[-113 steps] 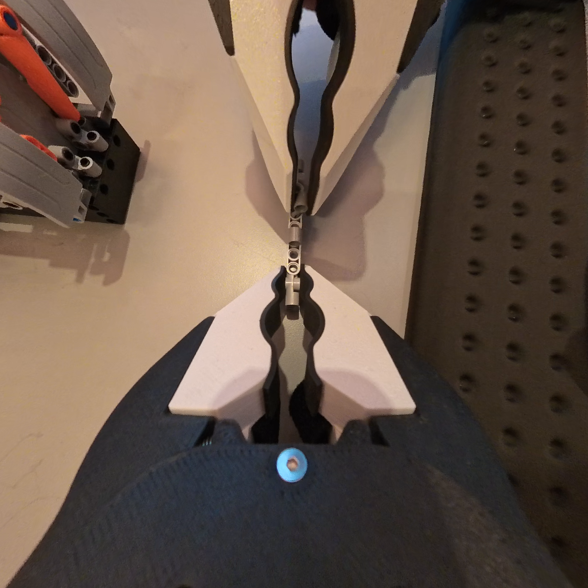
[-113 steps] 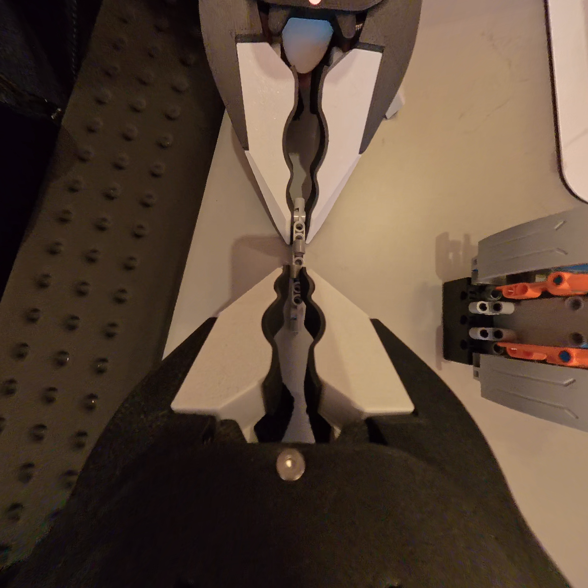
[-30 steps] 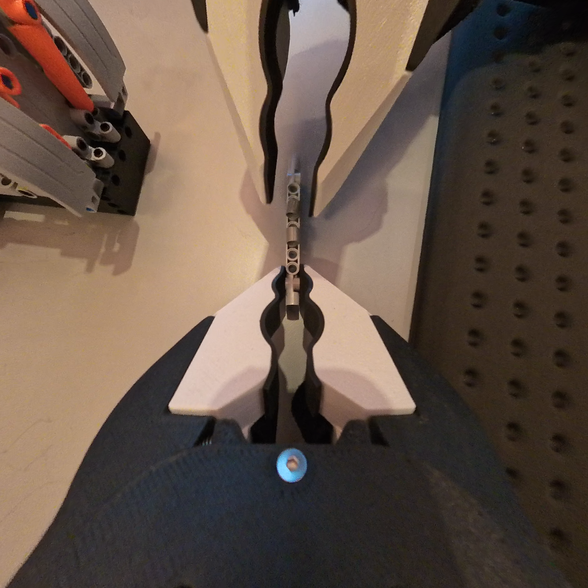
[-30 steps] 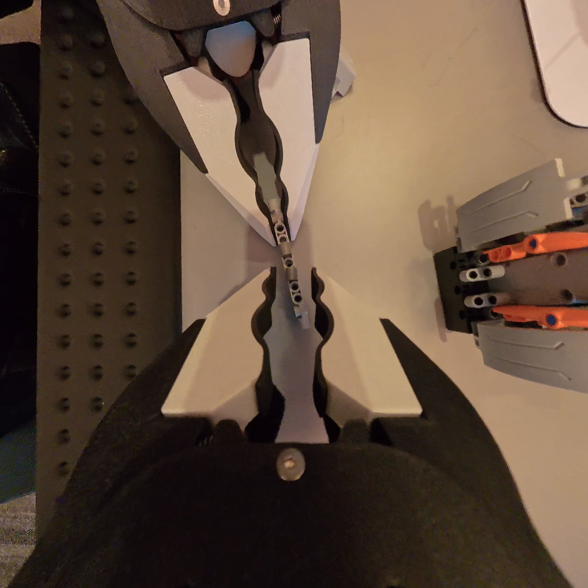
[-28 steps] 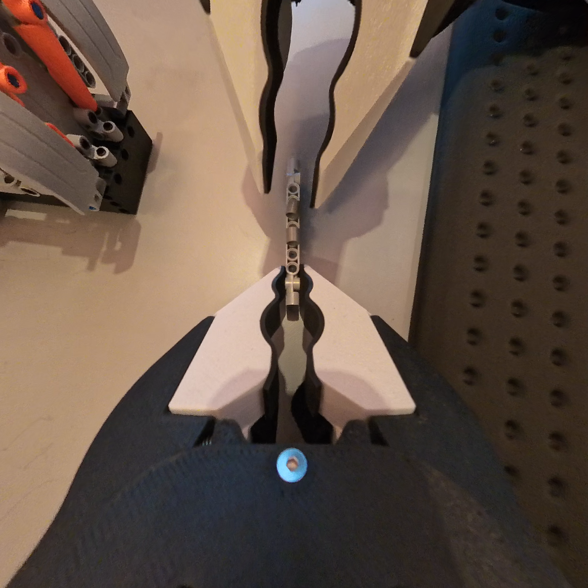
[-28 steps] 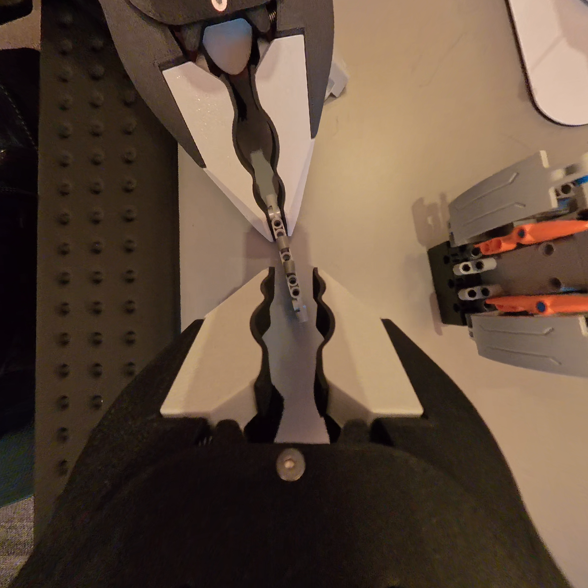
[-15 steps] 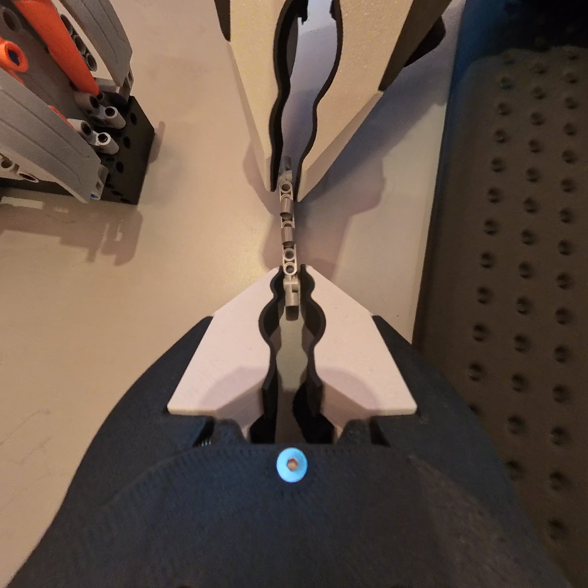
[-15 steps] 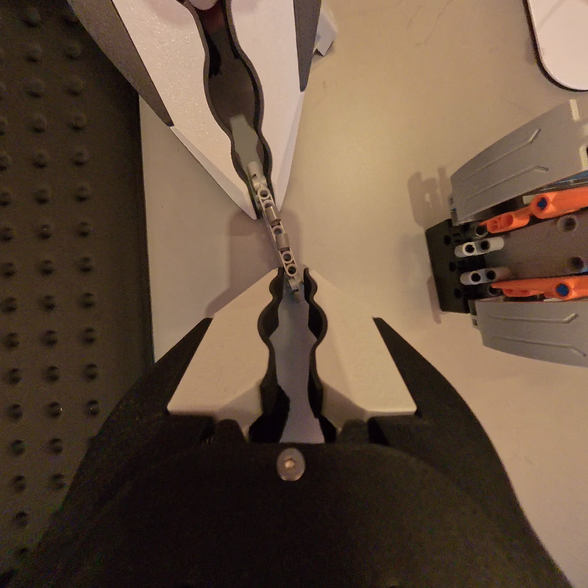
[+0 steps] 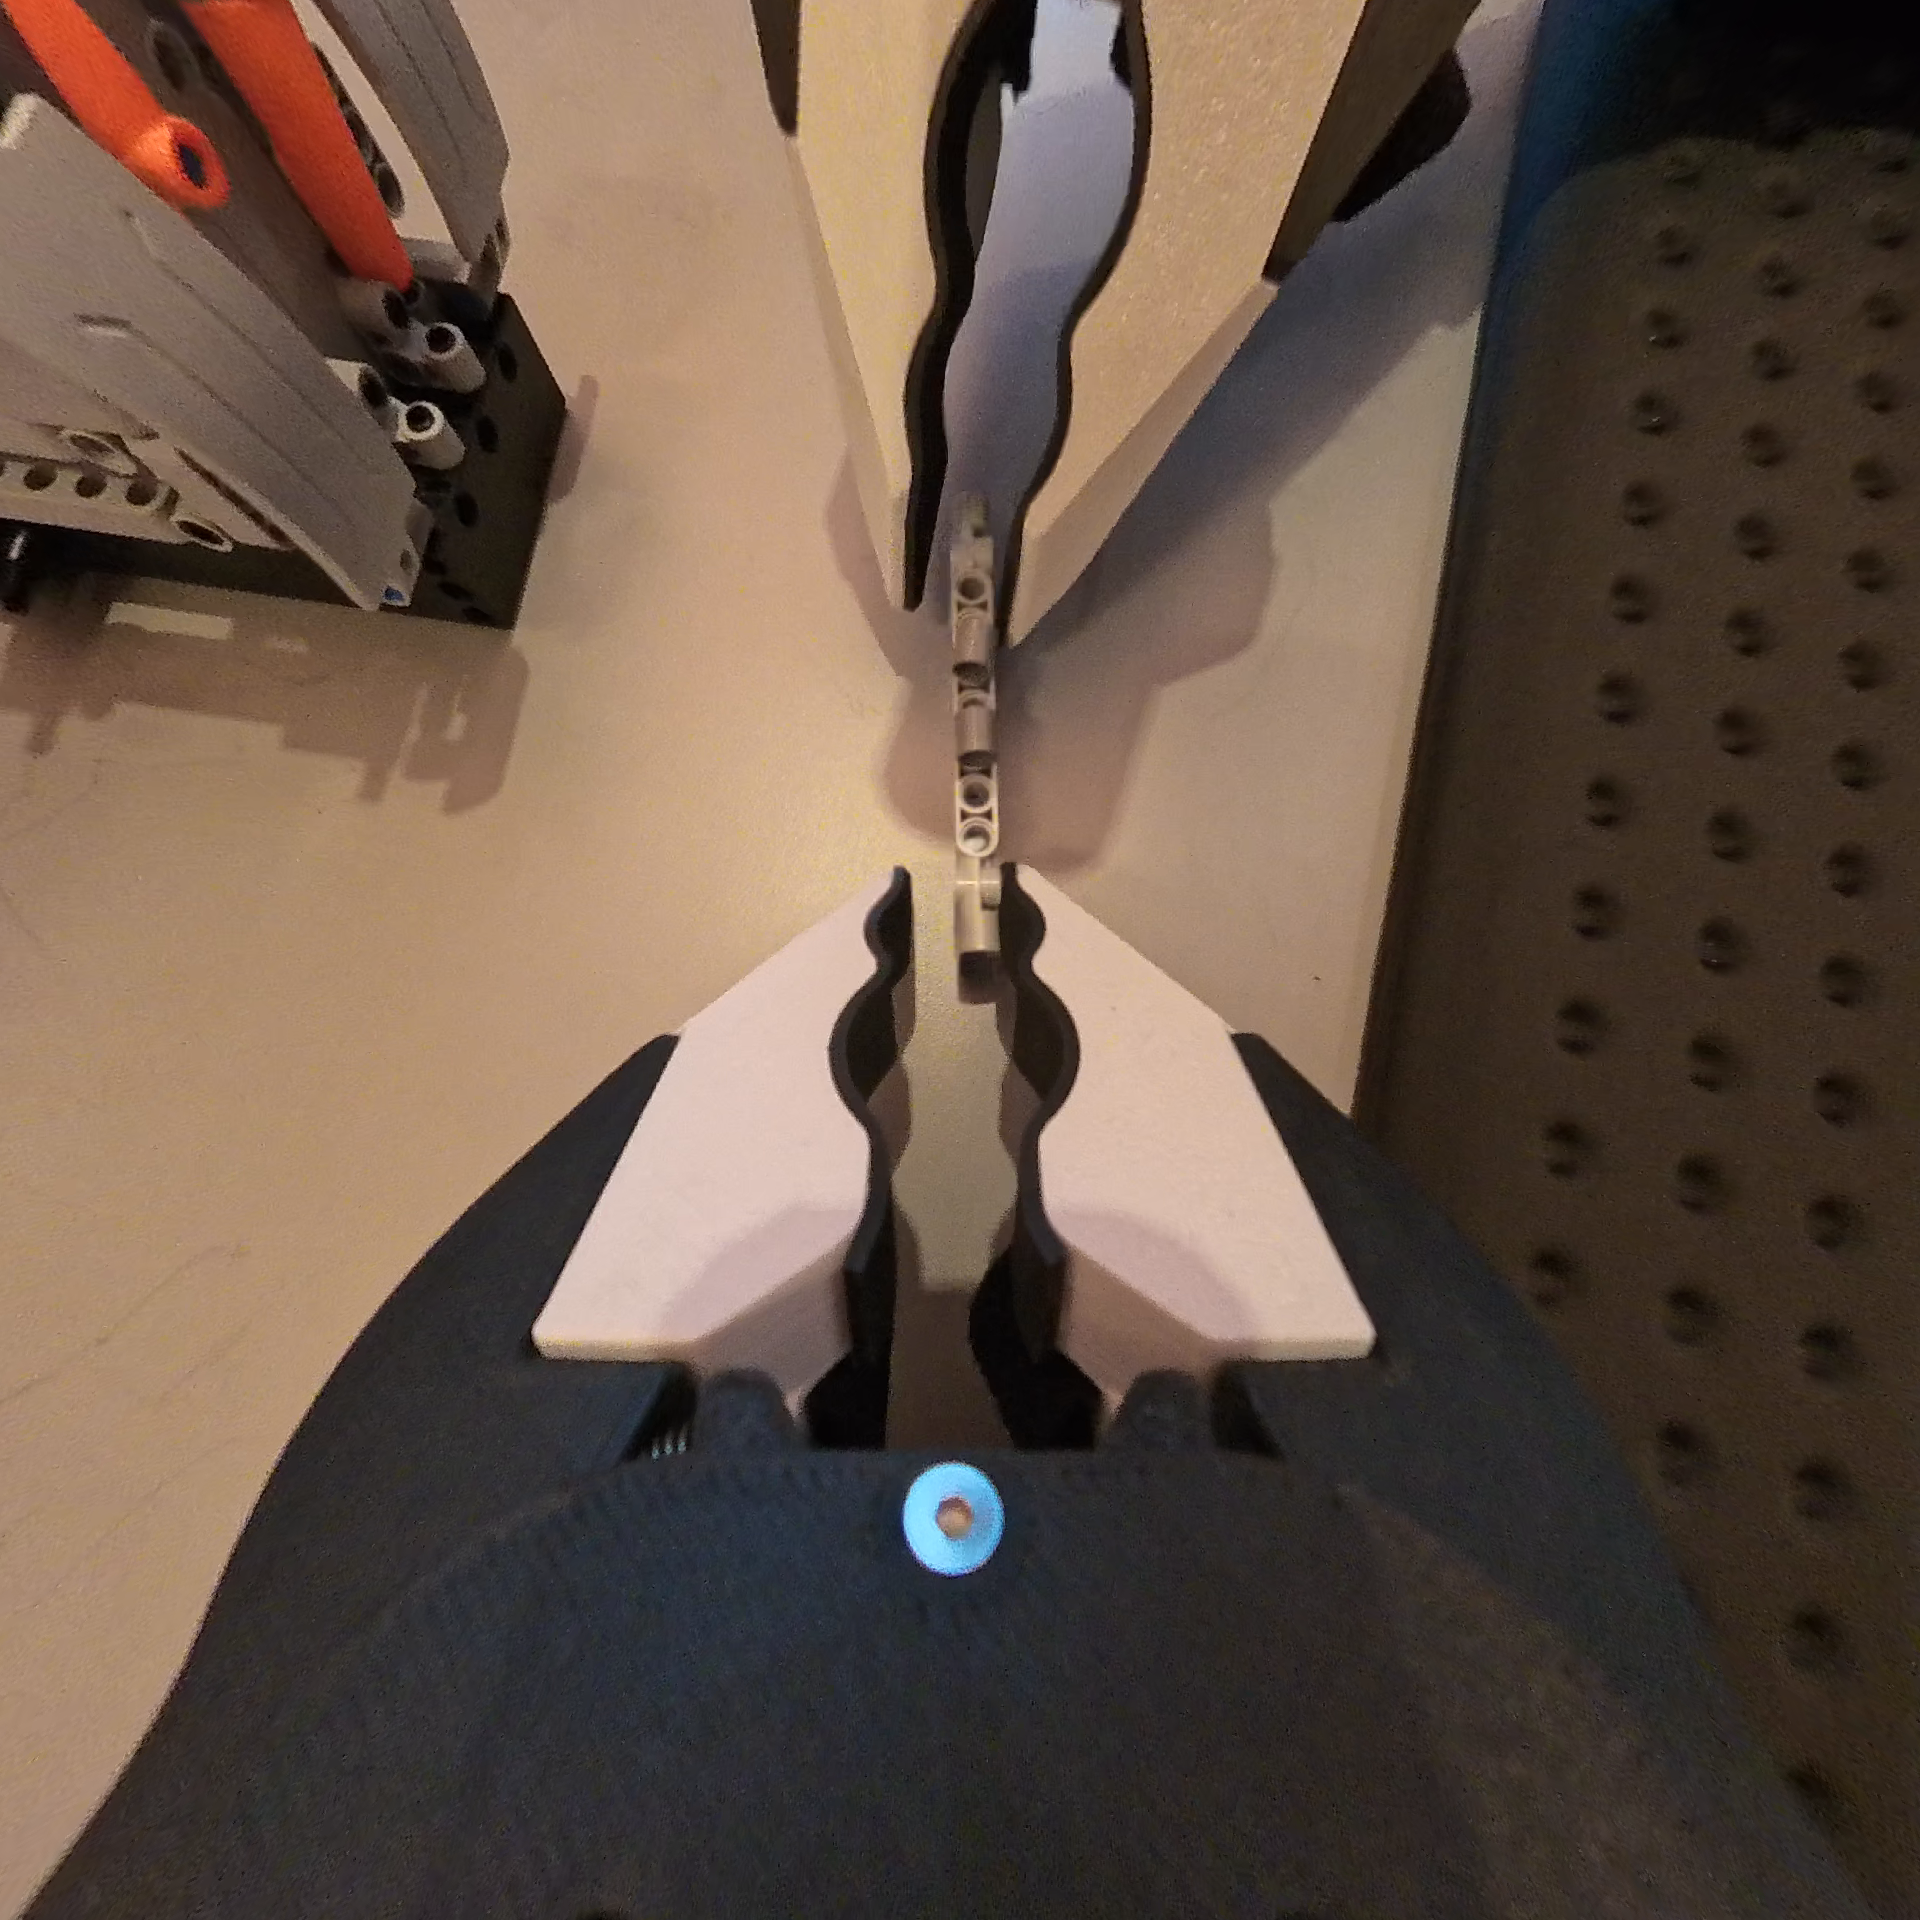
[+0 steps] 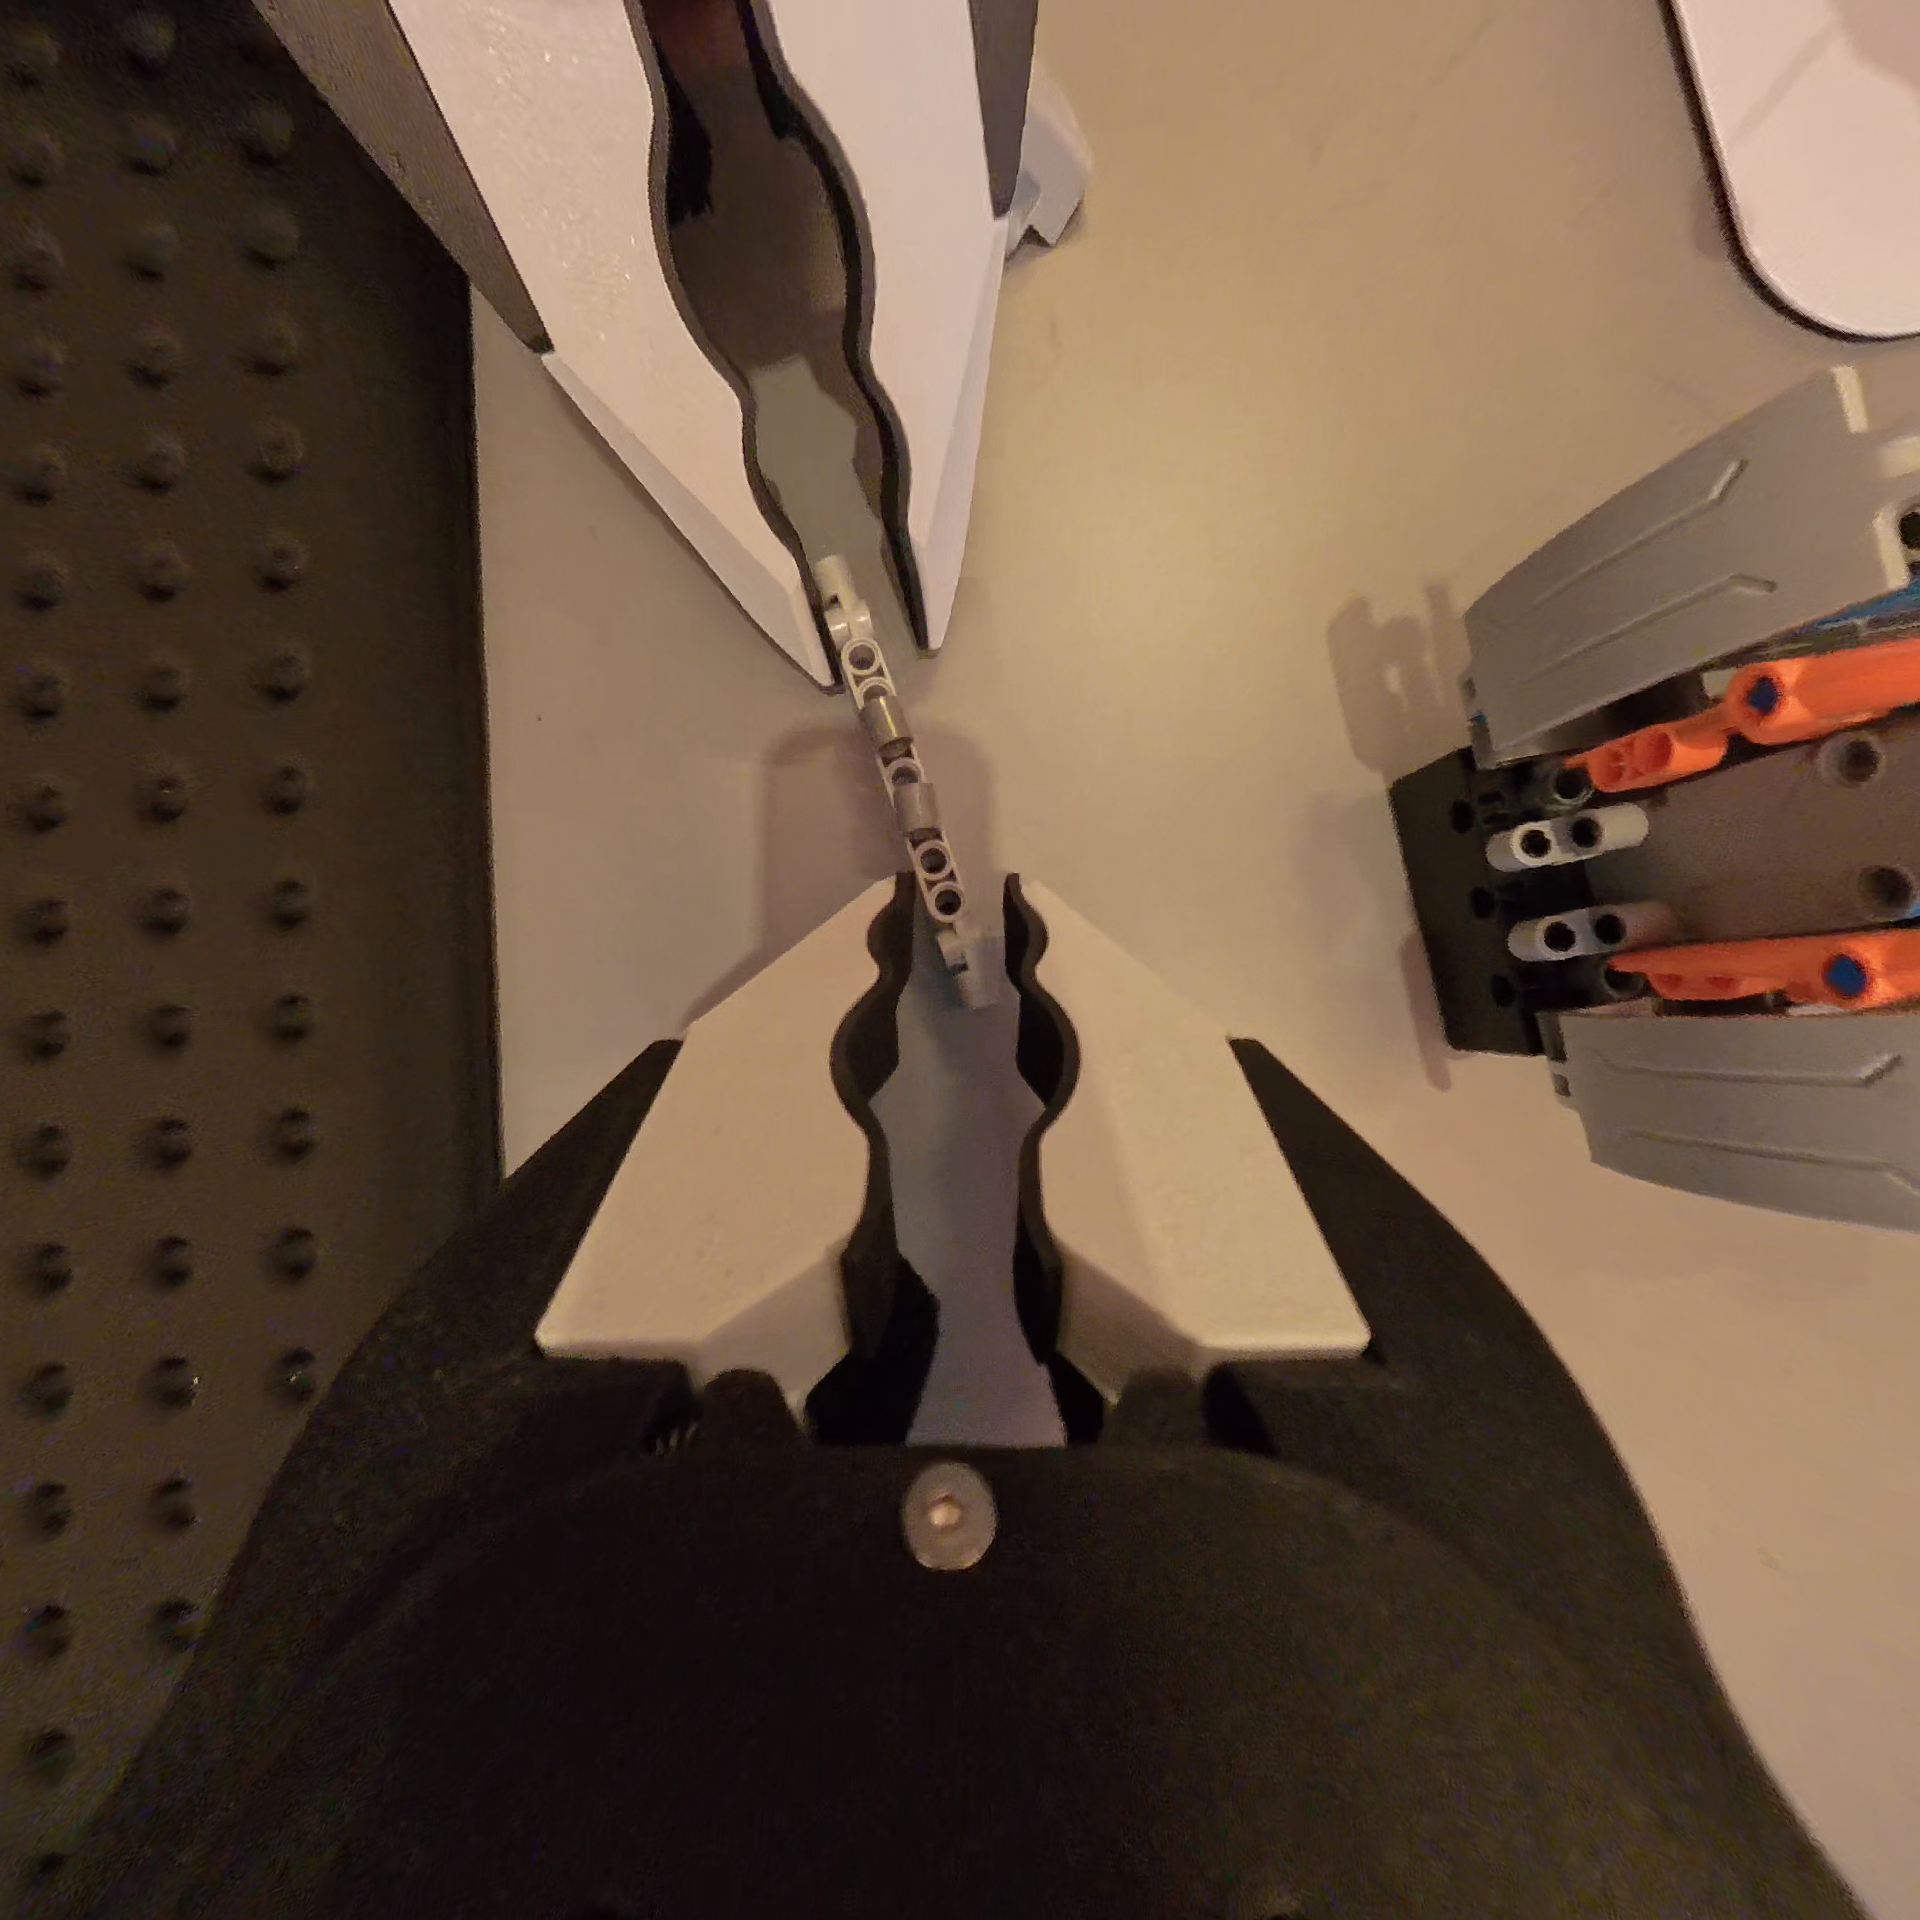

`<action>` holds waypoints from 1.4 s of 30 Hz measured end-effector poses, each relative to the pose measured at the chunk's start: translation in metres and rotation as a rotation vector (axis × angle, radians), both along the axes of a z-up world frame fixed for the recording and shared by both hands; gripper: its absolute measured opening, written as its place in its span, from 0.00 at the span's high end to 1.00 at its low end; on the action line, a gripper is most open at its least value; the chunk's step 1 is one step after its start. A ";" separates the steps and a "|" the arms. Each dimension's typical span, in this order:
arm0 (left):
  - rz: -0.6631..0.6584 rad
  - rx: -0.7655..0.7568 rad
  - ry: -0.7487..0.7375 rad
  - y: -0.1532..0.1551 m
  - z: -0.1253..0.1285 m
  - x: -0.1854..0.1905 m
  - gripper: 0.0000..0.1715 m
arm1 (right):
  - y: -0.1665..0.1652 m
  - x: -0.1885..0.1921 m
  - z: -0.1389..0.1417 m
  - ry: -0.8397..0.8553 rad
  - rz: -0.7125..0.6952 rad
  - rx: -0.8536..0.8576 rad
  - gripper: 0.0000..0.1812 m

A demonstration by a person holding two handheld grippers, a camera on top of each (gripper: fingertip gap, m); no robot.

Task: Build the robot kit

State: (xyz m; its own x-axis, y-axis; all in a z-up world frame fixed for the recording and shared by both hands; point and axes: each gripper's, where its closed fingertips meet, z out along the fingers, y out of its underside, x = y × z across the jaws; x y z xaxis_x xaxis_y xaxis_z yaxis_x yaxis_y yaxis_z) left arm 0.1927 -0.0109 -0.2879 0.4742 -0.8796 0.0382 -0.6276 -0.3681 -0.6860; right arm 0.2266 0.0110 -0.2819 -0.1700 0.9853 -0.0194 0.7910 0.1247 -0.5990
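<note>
A thin grey chain of small connector pieces (image 9: pixel 975 727) spans the gap between my two grippers over the beige table (image 9: pixel 416 935). My left gripper (image 9: pixel 958 878) is open. The chain's near end sits between its tips, against the right finger. My right gripper (image 10: pixel 961 883) is narrowly open around the chain's other end (image 10: pixel 909 790), which lies at a slant and touches the left fingertip (image 10: pixel 894 935). Each gripper faces the other: the right shows in the left wrist view (image 9: pixel 961 613), the left in the right wrist view (image 10: pixel 881 665). I cannot tell whether the chain rests on the table.
A brick model with grey panels, orange rods and a black block (image 9: pixel 260 364) stands beside the grippers, also in the right wrist view (image 10: pixel 1662 883). A dark studded mat (image 9: pixel 1714 935) (image 10: pixel 208 727) borders the other side. A white rounded object (image 10: pixel 1818 156) lies farther off. Across from one pair of fingers to the other is roughly 5 cm.
The left gripper was shut on the chain and has now opened. The right gripper, wide open a second ago, has narrowed around the chain's far end. The chain now reaches deeper between the right fingers.
</note>
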 end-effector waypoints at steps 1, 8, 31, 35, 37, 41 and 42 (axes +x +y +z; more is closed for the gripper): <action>0.002 0.002 -0.005 0.000 0.001 -0.001 0.91 | -0.001 -0.001 0.000 0.003 0.004 0.001 0.90; 0.003 0.021 -0.031 -0.001 0.009 -0.005 0.88 | -0.003 0.000 0.003 0.024 0.003 -0.035 0.87; -0.046 0.221 -0.455 -0.025 0.119 0.001 0.61 | -0.030 -0.061 0.105 0.382 -0.056 0.118 0.86; -0.057 0.206 -0.557 -0.031 0.131 0.000 0.55 | -0.024 -0.064 0.116 0.436 -0.081 0.107 0.94; -0.058 0.222 -0.565 -0.032 0.130 0.001 0.53 | -0.020 -0.065 0.116 0.428 -0.091 0.139 0.98; -0.052 0.215 -0.627 -0.033 0.133 0.000 0.50 | -0.019 -0.069 0.116 0.421 -0.091 0.126 0.99; -0.051 0.206 -0.624 -0.032 0.131 -0.001 0.51 | -0.018 -0.069 0.114 0.405 -0.086 0.131 0.99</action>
